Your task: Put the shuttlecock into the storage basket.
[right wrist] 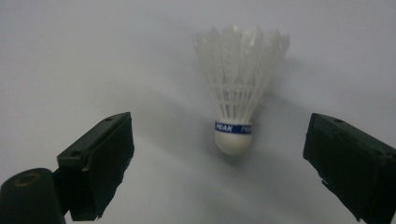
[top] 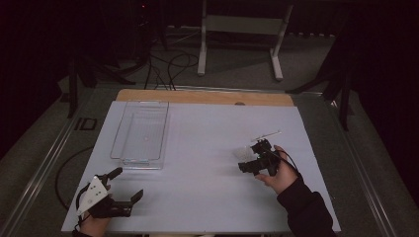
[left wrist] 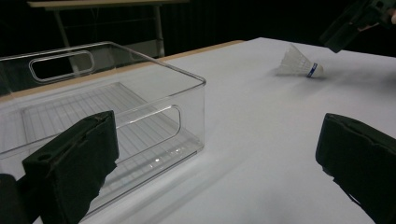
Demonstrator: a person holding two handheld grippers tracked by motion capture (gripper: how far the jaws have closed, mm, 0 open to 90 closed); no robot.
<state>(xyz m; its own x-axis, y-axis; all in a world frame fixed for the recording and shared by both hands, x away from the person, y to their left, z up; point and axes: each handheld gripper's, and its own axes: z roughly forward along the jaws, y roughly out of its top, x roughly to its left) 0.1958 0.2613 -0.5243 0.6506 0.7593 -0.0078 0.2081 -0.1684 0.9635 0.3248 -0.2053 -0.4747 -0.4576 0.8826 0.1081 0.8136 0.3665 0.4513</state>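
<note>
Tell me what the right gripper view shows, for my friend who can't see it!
A white shuttlecock lies on a white table, its round cork end with a blue band pointing toward the camera. The right gripper has its two black jaws wide open, one on each side of the shuttlecock, not touching it.

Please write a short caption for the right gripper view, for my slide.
Open right gripper approaching a white shuttlecock lying on the table.

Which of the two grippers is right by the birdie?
The right gripper. Its open jaws sit either side of the white shuttlecock, not touching it. The left gripper is far across the table, near the clear plastic bin.
</note>
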